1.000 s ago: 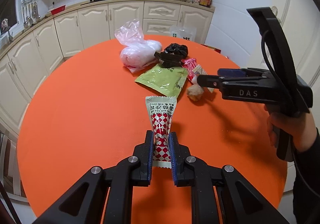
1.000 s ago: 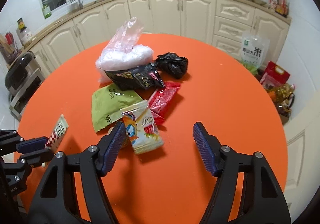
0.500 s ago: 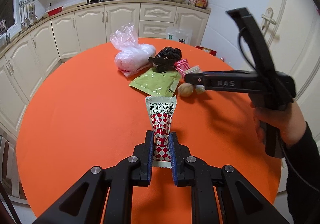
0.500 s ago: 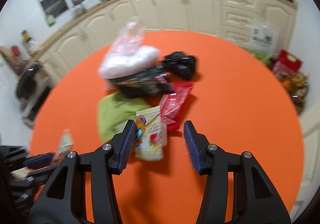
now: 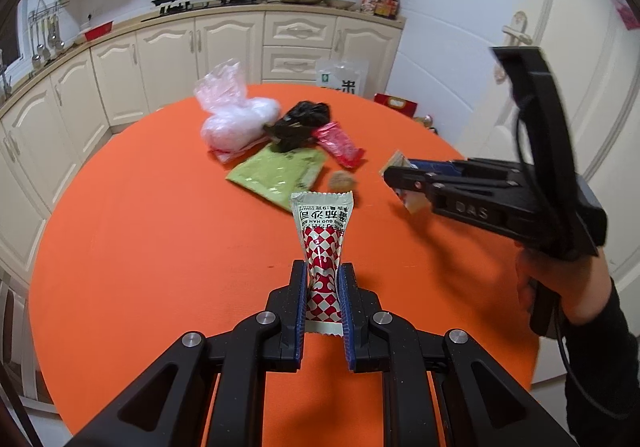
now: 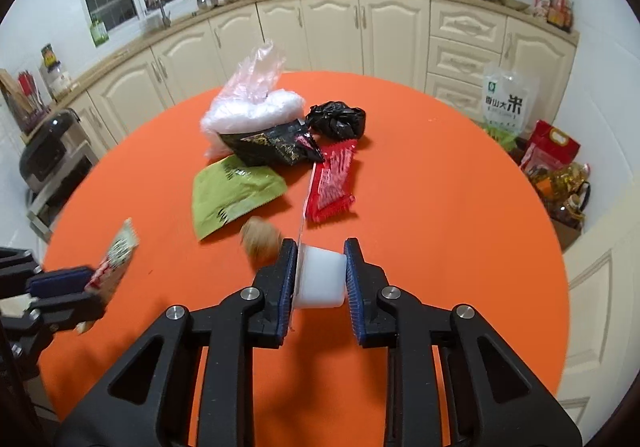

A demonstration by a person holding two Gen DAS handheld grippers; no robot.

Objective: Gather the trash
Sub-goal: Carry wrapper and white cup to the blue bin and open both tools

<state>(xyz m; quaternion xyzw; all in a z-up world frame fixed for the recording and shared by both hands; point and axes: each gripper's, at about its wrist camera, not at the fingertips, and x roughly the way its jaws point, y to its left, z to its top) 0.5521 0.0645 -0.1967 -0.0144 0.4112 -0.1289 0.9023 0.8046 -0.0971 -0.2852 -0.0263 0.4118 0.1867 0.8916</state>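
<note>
My left gripper (image 5: 322, 279) is shut on a red-and-white checkered sachet (image 5: 323, 235) and holds it above the round orange table (image 5: 140, 215). My right gripper (image 6: 321, 259) is shut on a small white plastic cup with a peeled lid (image 6: 320, 279); it also shows in the left wrist view (image 5: 404, 175), lifted off the table. A brown walnut-like lump (image 6: 260, 239) lies just left of it. Farther back lie a green packet (image 6: 232, 195), a red wrapper (image 6: 332, 183), a black snack bag (image 6: 272, 147), a black plastic bag (image 6: 338, 119) and a clear plastic bag (image 6: 252, 107).
Cream kitchen cabinets (image 6: 360, 35) curve behind the table. A rice bag (image 6: 504, 99) and red packages (image 6: 548, 155) stand on the floor at the right. A door (image 5: 560, 67) is at the far right.
My right gripper has closed on the white cup and pulled it back off the table away from the pile. My left gripper kept the sachet and barely moved.
</note>
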